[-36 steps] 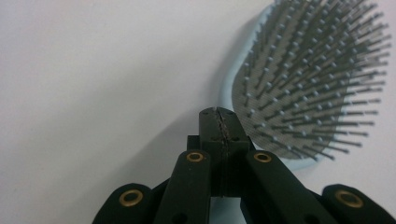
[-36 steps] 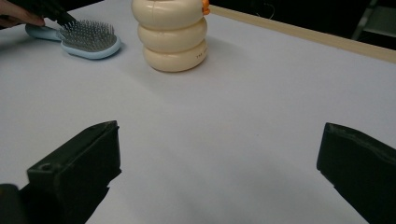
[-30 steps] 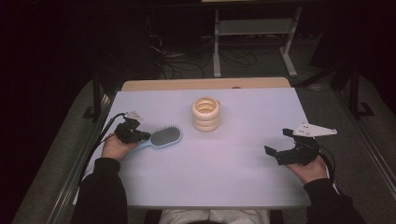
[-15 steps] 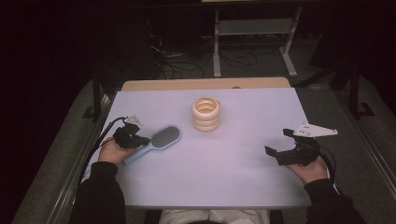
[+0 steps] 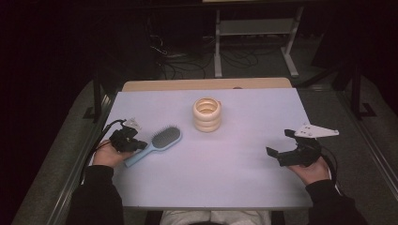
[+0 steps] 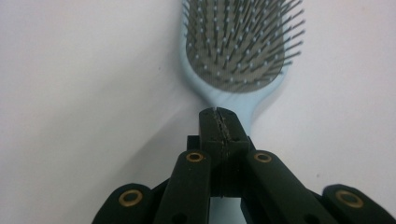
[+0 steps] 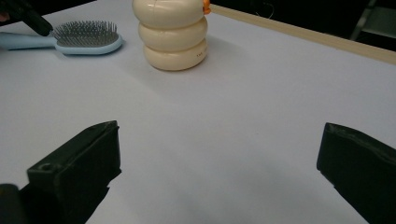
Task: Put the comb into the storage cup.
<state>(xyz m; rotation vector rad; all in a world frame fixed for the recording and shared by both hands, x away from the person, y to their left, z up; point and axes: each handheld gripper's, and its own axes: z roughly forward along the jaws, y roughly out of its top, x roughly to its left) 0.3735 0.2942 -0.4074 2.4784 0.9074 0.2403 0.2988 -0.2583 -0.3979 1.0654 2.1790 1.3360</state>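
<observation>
1. Two grippers are at the table: the left gripper (image 5: 133, 144) has its jaws pressed together over the handle of the blue hairbrush (image 5: 158, 143), which lies at nine o'clock from the cream ringed holder (image 5: 207, 114).
2. The right gripper (image 5: 281, 154), jaws spread wide and empty, waits at four o'clock of the holder.
3. Judged step: shifting the brush; next, steer it toward the holder without losing the thin handle.
4. The left gripper view shows the bristles (image 6: 240, 42) facing up; the right gripper view shows an orange tab (image 7: 206, 6) on the holder.
</observation>
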